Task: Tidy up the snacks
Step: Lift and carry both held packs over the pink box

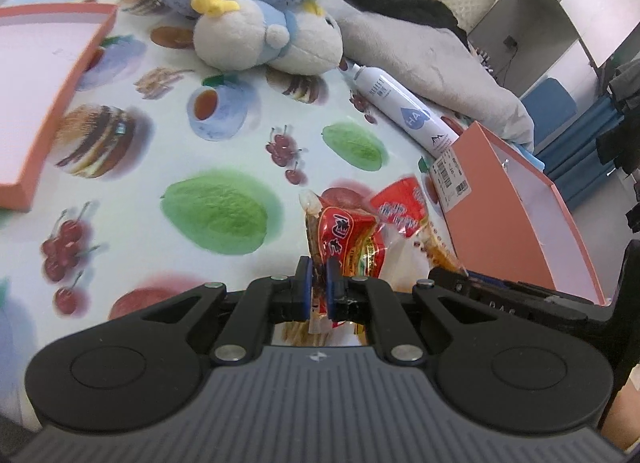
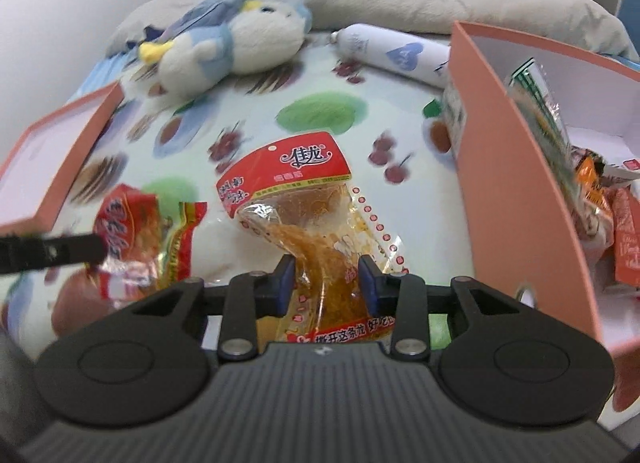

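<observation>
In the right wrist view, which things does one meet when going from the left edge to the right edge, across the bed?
Box lid → small red snack packet → larger snack bag between the right gripper's fingers → orange box → snacks inside it.
</observation>
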Demonstrator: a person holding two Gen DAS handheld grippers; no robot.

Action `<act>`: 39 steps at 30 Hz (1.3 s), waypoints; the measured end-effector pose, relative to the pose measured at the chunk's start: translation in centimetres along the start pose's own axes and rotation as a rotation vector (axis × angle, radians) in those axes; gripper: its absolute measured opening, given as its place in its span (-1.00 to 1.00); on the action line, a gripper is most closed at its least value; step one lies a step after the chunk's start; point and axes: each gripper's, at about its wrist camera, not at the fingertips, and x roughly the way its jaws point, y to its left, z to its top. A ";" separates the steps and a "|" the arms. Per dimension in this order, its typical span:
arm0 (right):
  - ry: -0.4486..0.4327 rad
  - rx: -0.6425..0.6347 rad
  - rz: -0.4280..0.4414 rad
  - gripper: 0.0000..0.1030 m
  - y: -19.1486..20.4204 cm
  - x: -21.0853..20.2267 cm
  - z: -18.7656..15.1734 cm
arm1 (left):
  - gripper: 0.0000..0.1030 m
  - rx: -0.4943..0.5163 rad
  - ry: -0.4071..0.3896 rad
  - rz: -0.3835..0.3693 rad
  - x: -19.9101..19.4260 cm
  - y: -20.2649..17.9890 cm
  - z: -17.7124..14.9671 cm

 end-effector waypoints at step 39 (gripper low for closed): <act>-0.097 0.215 -0.009 -0.29 -2.7 -6.1 8.0 | -0.88 0.148 -0.019 -0.076 0.8 -9.2 11.3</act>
